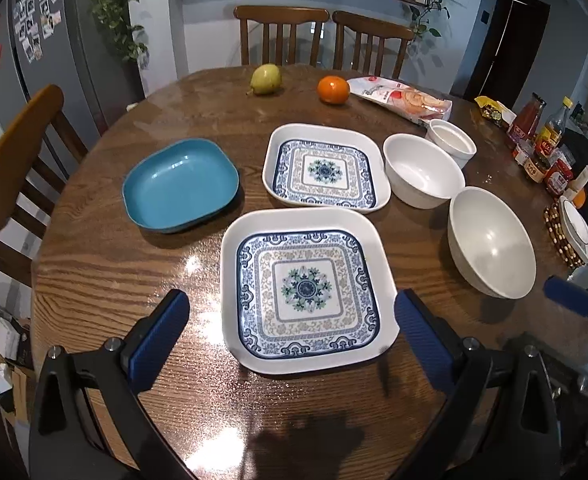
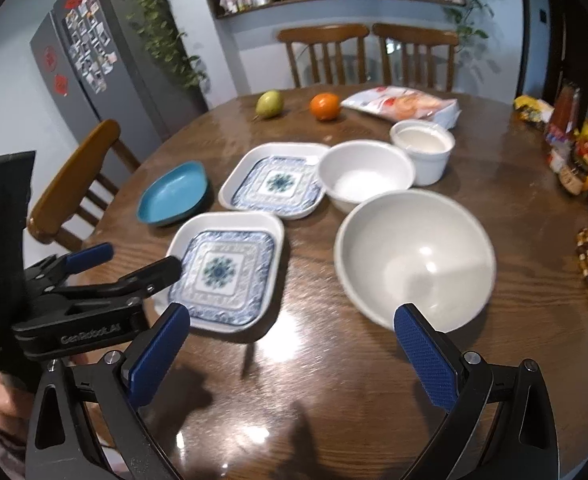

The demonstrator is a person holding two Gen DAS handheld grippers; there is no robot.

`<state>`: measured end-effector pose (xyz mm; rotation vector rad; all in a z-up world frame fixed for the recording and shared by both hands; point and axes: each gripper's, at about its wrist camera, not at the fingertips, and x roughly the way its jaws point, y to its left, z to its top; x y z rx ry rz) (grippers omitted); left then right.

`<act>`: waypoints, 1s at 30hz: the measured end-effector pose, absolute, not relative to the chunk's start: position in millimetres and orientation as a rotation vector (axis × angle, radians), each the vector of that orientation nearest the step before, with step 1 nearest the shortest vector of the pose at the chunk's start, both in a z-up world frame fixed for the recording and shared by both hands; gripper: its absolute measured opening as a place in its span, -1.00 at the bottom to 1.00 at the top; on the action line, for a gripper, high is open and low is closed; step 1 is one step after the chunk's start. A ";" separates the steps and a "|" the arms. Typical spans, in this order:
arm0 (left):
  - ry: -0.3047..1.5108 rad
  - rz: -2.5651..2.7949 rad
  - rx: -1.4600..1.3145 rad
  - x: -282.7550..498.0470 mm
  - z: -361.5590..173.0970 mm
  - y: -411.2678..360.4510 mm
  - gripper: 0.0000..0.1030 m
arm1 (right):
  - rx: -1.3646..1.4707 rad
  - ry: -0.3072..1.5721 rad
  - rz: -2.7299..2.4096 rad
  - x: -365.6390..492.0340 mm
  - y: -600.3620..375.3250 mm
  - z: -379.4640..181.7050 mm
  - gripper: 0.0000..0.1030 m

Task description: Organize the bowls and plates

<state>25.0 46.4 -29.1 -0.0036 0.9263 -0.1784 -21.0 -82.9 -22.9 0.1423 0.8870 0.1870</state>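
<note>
Nothing stacked yet, as far as I can tell. Left to right on the table (image 1: 94, 280): blue dish (image 1: 180, 186), two patterned square plates, near (image 1: 306, 292) and far (image 1: 325, 168), then medium white bowl (image 1: 422, 172), ramekin (image 1: 452, 140), big white bowl (image 1: 492, 242). All separate. My left gripper (image 1: 290, 320) is spread wide over the near plate, empty; right gripper (image 2: 292, 334) is spread too, empty, before the big bowl. All sorting remains.

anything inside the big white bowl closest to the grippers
Nothing: the big white bowl looks empty, only light glare on its bare inside. The right gripper finger covers a bit of its near rim.
</note>
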 end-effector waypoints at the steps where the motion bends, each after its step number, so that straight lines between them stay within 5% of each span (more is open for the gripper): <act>1: 0.930 -0.178 -0.009 25.9 -31.2 50.1 0.97 | 0.146 0.892 0.201 -20.9 -80.4 -24.3 1.00; 5: 0.952 -0.164 -0.023 33.4 -44.3 66.7 0.87 | 0.140 0.915 0.248 -19.5 -66.3 -31.9 0.99; 12: 1.027 -0.165 -0.019 52.5 -75.7 77.1 0.26 | 0.156 1.015 0.251 12.0 -49.6 -68.2 0.62; 18: 1.066 -0.185 -0.041 63.9 -92.4 80.4 -0.30 | 0.127 1.054 0.229 40.6 -37.8 -87.4 0.18; 22: 1.068 -0.184 -0.046 67.6 -94.7 82.5 -0.55 | 0.095 1.089 0.202 56.0 -34.0 -97.7 -0.32; 25: 1.066 -0.182 -0.044 67.4 -93.6 84.2 -0.59 | 0.080 1.096 0.204 60.6 -34.7 -102.5 -0.68; 30: 1.056 -0.180 -0.008 65.1 -93.6 82.9 -0.68 | 0.098 1.094 0.208 60.8 -39.1 -101.6 -0.81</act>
